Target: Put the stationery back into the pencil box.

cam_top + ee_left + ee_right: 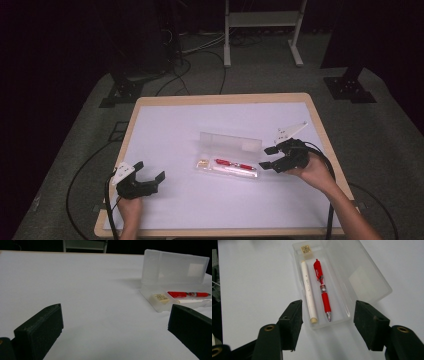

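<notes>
The open pencil case point(227, 167) lay mid-counter, long axis pointing at the right gripper point(270, 157), just beside its end, jaws apart and empty. The left gripper point(150, 176) stood farther off, likewise apart.

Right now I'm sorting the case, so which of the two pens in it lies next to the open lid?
The red pen: it lies on the lid's side of the clear case, while the white pen runs along the outer wall.
</notes>
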Available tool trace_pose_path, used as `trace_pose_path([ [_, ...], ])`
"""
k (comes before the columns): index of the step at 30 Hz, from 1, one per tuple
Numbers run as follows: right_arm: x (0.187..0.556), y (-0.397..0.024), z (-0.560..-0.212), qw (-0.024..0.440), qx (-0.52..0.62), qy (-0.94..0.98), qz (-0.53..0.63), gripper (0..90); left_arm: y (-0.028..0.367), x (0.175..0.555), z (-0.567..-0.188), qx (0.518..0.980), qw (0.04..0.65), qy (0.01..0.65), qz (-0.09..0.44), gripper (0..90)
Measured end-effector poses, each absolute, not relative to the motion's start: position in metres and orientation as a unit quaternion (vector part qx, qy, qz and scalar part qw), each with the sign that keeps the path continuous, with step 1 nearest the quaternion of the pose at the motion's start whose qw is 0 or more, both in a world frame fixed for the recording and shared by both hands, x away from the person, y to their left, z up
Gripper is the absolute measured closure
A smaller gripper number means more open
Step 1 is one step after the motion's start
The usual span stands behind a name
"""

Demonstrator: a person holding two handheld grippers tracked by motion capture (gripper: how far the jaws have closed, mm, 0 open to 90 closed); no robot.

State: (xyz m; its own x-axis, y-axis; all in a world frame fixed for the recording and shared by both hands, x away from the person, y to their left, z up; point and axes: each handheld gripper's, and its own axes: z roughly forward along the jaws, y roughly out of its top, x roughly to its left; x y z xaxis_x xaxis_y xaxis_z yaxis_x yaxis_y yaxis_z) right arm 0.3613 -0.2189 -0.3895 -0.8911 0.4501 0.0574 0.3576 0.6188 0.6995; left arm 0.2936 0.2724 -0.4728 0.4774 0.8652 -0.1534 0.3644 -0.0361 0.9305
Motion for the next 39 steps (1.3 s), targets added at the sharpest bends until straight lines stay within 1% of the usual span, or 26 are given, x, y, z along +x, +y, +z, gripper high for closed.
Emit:
trace_pose_path([
  [39,0.346,-0.256,-0.413,0.057,0.260,0.888,0.376,38.5,0.272,0.293,-0.473,0.681,0.523,0.453,0.239,0.0],
])
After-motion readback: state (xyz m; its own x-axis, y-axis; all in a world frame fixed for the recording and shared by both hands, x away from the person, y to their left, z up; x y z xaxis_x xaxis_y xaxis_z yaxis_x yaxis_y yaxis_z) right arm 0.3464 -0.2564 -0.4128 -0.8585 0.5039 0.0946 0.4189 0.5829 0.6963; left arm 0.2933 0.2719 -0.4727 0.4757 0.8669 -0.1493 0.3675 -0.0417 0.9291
